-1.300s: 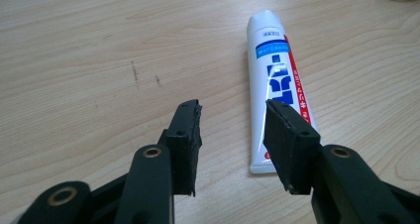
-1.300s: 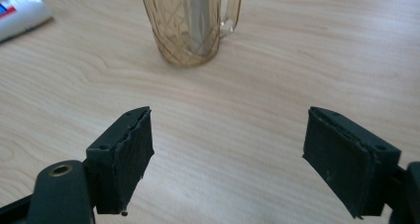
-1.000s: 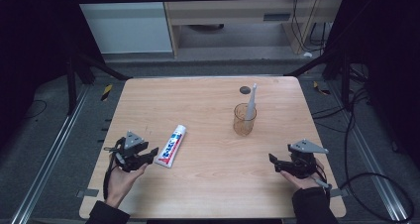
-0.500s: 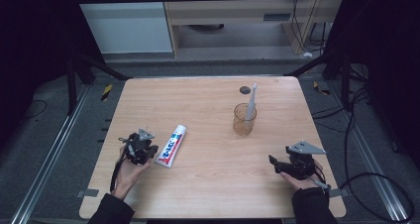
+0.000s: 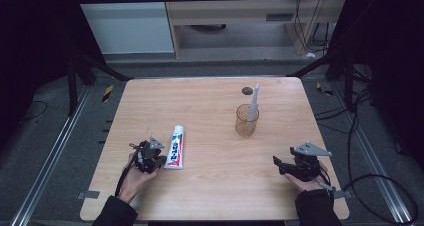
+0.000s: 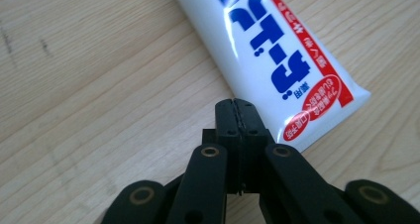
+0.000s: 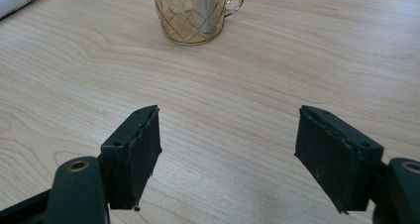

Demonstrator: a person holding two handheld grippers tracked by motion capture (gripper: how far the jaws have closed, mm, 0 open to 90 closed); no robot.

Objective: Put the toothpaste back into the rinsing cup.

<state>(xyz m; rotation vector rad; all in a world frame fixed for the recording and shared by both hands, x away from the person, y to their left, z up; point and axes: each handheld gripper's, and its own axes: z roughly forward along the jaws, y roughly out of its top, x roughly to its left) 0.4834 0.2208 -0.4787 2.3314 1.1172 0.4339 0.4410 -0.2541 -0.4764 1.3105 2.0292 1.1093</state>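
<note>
black two-jaw grippers [image 5: 150, 158] with brass-ringed pivots, grey three-cornered plates, dark sleeves [image 5: 312, 206]

A light wooden table [image 5: 210, 196] with rounded corners fills the middle of the high view. A white toothpaste tube [image 5: 175, 147] with blue and red print lies flat left of centre, running up and down the frame. Right of centre, toward the upper part, stands an amber glass mug [image 5: 246, 121]. A small dark round spot [image 5: 247, 91] sits near the table's top edge.
</note>
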